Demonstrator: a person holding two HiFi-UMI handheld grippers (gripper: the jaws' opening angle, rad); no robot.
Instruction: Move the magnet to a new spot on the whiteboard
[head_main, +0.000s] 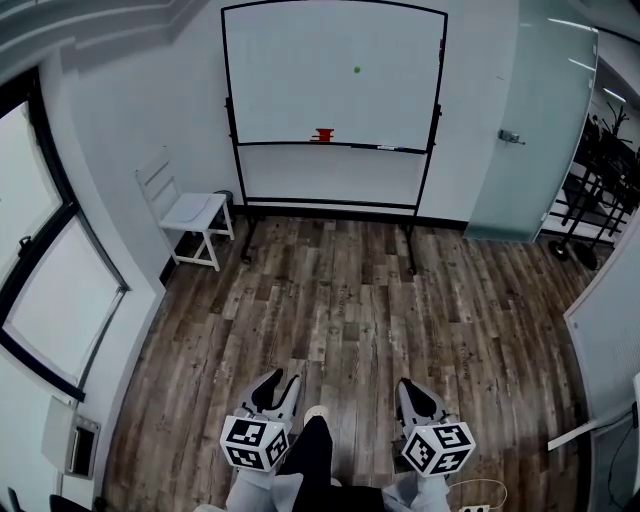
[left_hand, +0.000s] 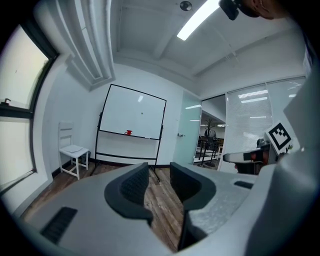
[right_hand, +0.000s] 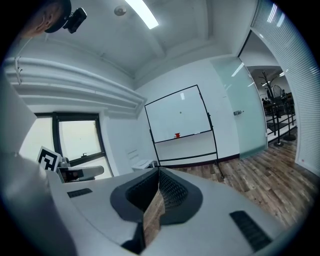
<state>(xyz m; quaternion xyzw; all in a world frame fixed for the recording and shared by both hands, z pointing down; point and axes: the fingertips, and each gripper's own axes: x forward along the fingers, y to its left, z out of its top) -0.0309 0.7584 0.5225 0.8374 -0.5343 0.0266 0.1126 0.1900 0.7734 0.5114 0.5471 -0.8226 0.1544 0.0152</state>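
A small green magnet (head_main: 356, 69) sticks high on the wheeled whiteboard (head_main: 290, 90) at the far wall, right of the board's middle. It also shows as a dot, the magnet (left_hand: 141, 113) in the left gripper view and the magnet (right_hand: 180, 112) in the right gripper view. A red object (head_main: 323, 134) sits on the board's tray. Both grippers hang low at the person's knees, far from the board. My left gripper (head_main: 280, 381) stands open, nothing between its jaws (left_hand: 159, 171). The right gripper (head_main: 409, 388) has its tips together and holds nothing (right_hand: 159, 171).
A white chair (head_main: 192, 213) stands left of the board by the wall. A frosted glass door (head_main: 530, 120) is at the right, a window (head_main: 45, 290) at the left. Wood floor (head_main: 350, 300) stretches between me and the board. A marker (head_main: 387, 148) lies on the tray.
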